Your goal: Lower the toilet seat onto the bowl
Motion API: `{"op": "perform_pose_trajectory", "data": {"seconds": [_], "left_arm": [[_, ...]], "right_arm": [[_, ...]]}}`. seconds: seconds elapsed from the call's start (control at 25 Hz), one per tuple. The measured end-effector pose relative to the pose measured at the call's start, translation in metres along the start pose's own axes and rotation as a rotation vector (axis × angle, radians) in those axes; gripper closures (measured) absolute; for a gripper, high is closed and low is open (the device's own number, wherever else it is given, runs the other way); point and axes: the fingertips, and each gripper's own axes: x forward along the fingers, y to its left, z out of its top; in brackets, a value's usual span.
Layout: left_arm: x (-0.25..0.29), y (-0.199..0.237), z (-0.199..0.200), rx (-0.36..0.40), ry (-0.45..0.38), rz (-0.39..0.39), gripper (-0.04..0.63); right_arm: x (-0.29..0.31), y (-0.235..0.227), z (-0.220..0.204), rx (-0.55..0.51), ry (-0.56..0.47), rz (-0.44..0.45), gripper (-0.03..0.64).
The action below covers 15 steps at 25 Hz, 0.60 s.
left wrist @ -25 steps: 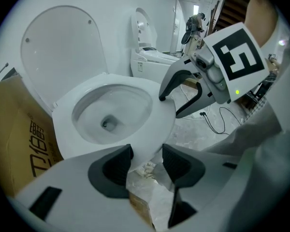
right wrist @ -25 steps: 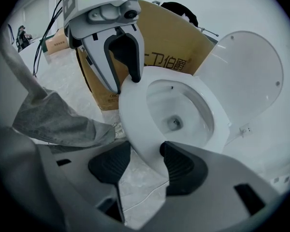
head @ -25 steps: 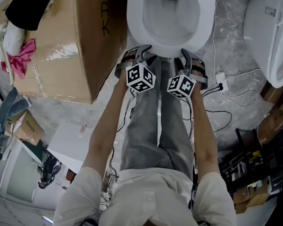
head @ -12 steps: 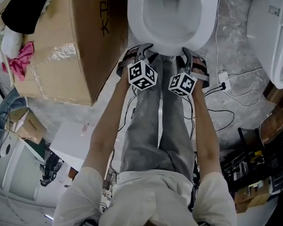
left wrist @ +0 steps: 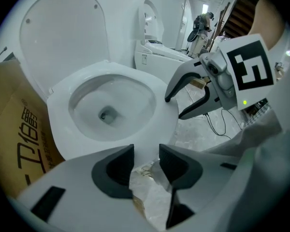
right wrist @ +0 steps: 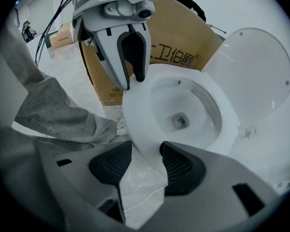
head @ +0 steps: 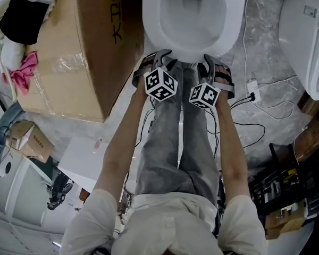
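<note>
A white toilet stands before me with its lid [left wrist: 63, 37] upright and its seat [head: 191, 49] down over the bowl. Both grippers point steeply down at the seat's front rim. My left gripper [head: 155, 62] is at the rim's left; its jaws have just been closing, and the rim [left wrist: 150, 88] lies just past the tips with only floor between the pads. My right gripper [head: 217, 67] is at the rim's right. Its jaws have also been closing a little, and the seat's front edge [right wrist: 140, 110] runs down between them without being clamped.
A large cardboard box [head: 74, 52] stands close on the toilet's left. A second toilet [head: 308, 36] is at the right, with cables and a plug [head: 252, 92] on the marble floor between. The person's grey-trousered legs [head: 175, 137] are right behind the grippers.
Both grippers stay at the front of the seat; only the head view has shifted a little. The seat looks the same.
</note>
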Motion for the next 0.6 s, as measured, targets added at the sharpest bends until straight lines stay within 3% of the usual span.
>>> {"op": "perform_pose_trajectory", "data": {"seconds": [0.08, 0.32, 0.6], "left_arm": [[-0.002, 0.001, 0.004, -0.019, -0.01, 0.0, 0.42], [-0.023, 0.009, 0.027, -0.111, -0.095, 0.022, 0.451], [-0.06, 0.029, 0.063, -0.189, -0.219, 0.073, 0.494]], "right_arm": [[-0.006, 0.0, -0.001, 0.027, -0.011, 0.006, 0.423], [-0.039, -0.031, 0.008, 0.239, -0.095, -0.045, 0.484], [-0.077, -0.084, 0.041, 0.313, -0.234, -0.15, 0.594]]}}
